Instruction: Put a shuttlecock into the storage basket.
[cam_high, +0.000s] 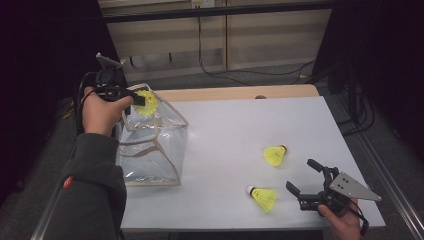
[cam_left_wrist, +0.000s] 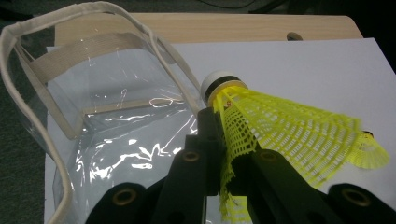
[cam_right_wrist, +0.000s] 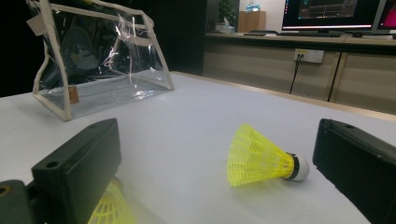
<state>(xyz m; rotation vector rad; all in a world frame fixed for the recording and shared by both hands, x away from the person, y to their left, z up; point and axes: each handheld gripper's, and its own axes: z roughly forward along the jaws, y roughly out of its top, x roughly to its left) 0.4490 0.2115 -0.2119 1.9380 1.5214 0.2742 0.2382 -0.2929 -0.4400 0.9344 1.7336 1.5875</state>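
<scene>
Between the right tool's (cam_right_wrist: 219, 172) wide-apart black jaws a yellow shuttlecock (cam_right_wrist: 261, 158) lies on the white desk (cam_right_wrist: 196, 121), with a clear bag (cam_right_wrist: 100, 60) standing far behind at left.

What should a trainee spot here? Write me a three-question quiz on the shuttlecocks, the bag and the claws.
1. True or false: the left claw is shut on a yellow shuttlecock near the top of the clear bag.
2. How many shuttlecocks lie loose on the white table?
3. Pick one. The right claw is: A) open and empty; B) shut on a shuttlecock; C) inside the bag.

Key: 1 true; 2 two; 3 A.
</scene>
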